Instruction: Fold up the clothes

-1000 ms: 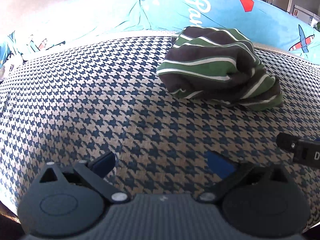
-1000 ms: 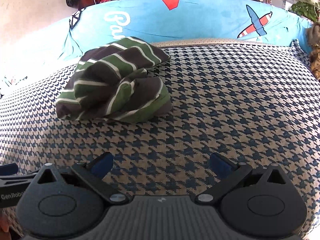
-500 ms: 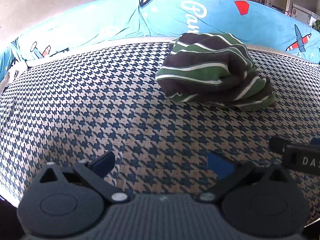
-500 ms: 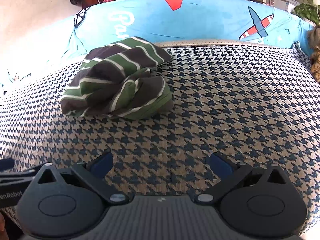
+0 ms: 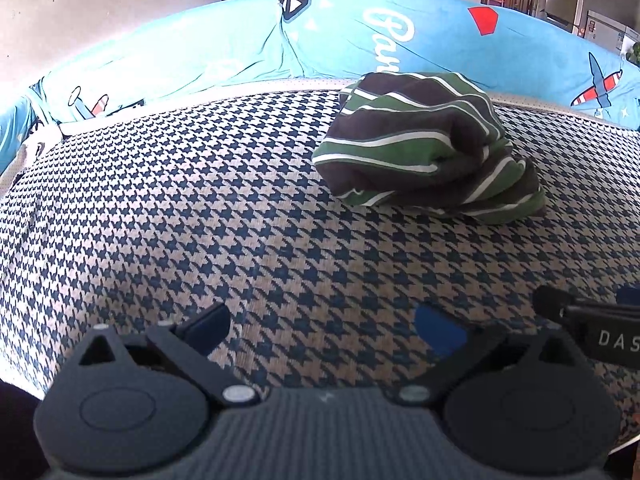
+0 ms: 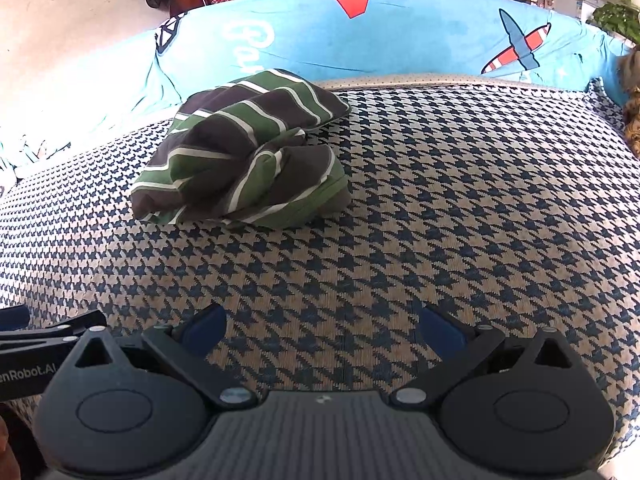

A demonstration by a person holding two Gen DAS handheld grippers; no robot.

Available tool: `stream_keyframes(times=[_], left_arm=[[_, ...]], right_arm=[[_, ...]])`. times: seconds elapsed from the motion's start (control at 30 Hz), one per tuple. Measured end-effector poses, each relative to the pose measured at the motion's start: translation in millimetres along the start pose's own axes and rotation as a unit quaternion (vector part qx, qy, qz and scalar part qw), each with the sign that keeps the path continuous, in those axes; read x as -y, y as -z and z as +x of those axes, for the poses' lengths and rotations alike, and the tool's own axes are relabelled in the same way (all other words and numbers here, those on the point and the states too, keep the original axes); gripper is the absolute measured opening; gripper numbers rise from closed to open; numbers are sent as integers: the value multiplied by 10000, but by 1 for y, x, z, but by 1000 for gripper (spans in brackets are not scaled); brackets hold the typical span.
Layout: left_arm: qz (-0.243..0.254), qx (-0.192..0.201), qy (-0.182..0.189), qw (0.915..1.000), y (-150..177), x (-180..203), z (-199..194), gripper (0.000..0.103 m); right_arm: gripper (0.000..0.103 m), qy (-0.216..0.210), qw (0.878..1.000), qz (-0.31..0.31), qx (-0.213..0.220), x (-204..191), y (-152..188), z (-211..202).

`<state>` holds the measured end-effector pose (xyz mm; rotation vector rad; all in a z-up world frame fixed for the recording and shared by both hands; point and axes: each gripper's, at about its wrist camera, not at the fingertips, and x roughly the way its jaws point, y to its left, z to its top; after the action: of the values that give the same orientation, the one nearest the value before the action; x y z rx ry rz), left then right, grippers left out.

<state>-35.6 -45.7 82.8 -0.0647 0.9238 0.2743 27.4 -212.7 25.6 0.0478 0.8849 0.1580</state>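
Nearest you, both tools sit low over the houndstooth cover [image 5: 200, 220], side by side. Your left gripper [image 5: 320, 322] has its fingers spread wide with nothing between them; same for your right gripper [image 6: 322, 326], wide and empty. Neither touches cloth.

Further out, the striped garment [image 5: 428, 144] lies bunched in a soft lump on the cover, well apart from both tools (to the right in the left view, to the left in the right one, so it sits between your two lines of reach). It's rolled over itself, green and brown stripes with white lines; no hem or sleeve is cleanly readable from here.

Judgement: folding hasn't started, you need to flatten first. Come in from both sides, pinch one outer layer only at each end of the lump, lift and pull apart so it opens out. Grab too deep and you'll likely take several layers and drag the roll whole.

Behind it, the blue printed cushion [image 6: 400, 36] backs the seat; keep the spread clear of it.
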Motion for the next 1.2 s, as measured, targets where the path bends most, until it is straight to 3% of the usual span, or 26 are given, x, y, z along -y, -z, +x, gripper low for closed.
stream_keyframes(times=[1.2], left_arm=[[225,72,243,9994,-4,3,-11,103]], right_arm=[[103,44,9999,148,55,6,4,-8]])
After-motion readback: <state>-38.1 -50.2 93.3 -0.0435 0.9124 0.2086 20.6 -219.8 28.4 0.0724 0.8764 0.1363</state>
